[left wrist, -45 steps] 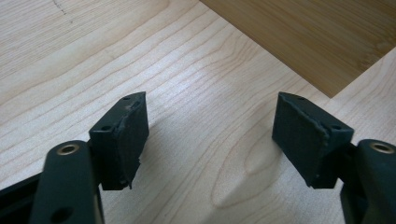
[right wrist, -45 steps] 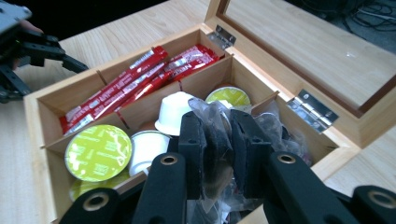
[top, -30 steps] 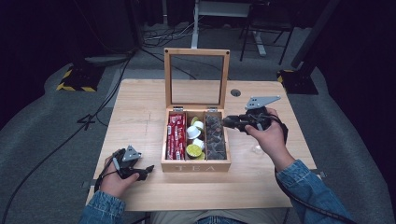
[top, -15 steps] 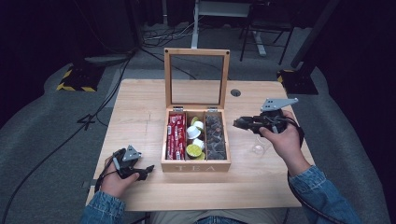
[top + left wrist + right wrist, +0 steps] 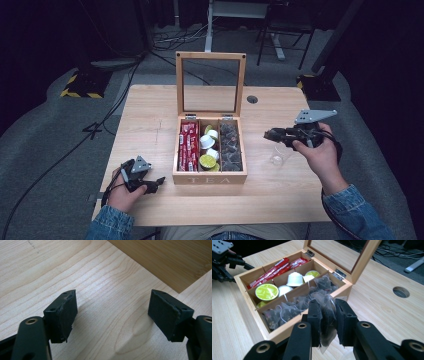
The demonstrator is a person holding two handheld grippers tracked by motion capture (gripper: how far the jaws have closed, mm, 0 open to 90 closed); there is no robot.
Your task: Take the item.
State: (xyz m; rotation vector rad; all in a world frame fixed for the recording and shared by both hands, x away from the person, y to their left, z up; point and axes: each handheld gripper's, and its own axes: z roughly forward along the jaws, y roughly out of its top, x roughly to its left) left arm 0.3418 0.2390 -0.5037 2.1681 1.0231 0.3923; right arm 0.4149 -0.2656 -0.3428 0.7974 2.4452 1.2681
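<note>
The right gripper's [image 5: 329, 322] fingers clamp a tea bag [image 5: 325, 315], lifted out of the tea box [image 5: 210, 176] and hanging over the desk [image 5: 150, 115] beside a clear cup [image 5: 276, 159]. Setting it down remains. The left gripper's [image 5: 112, 312] fingers stand apart, idle.

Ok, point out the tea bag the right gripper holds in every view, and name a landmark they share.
High view: the tea bag shows as a pale clear shape under the right gripper, right of the wooden tea box.
Left gripper view: not in it.
Right gripper view: bottom centre, pinched between the two black jaws.
Shared landmark: the tea box, whose side also crosses the left gripper view's upper right corner.
</note>
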